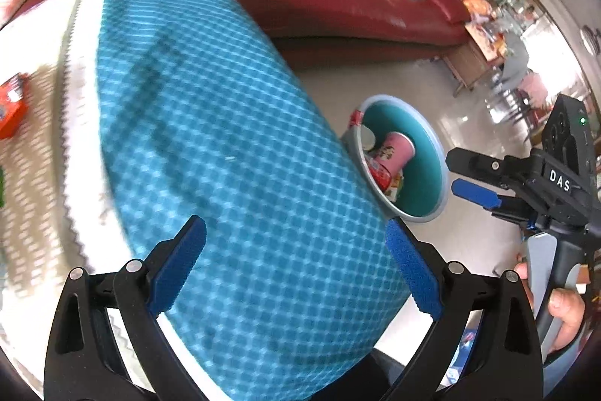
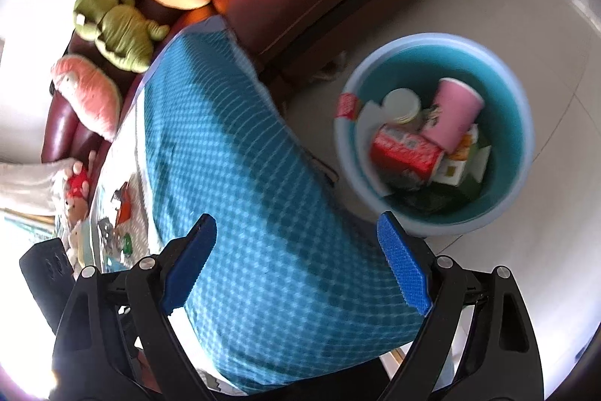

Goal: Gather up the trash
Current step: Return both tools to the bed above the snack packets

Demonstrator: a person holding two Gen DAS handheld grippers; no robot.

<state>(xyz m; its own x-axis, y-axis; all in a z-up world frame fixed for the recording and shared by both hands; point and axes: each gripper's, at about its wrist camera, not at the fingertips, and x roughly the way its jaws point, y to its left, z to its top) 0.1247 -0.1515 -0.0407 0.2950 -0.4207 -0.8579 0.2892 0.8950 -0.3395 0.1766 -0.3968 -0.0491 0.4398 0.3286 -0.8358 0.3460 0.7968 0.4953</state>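
The left gripper has its jaws wide apart and empty, above the blue cloth on the table. The right gripper is the same. The trash lies in the blue bin on the floor, right of the table.

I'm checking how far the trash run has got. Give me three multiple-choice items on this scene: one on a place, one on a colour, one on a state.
1. Where is the bin?
A. on the sofa
B. on the floor by the table
C. on the table

2. What colour is the cup in the bin?
A. pink
B. yellow
C. black

3. How are the right gripper's jaws?
A. shut on a cup
B. shut on a box
C. open and empty

Answers: 1 B, it stands on floor tiles next to the blue-clothed table. 2 A, its wall is pink. 3 C, the pads are wide apart with nothing between them.
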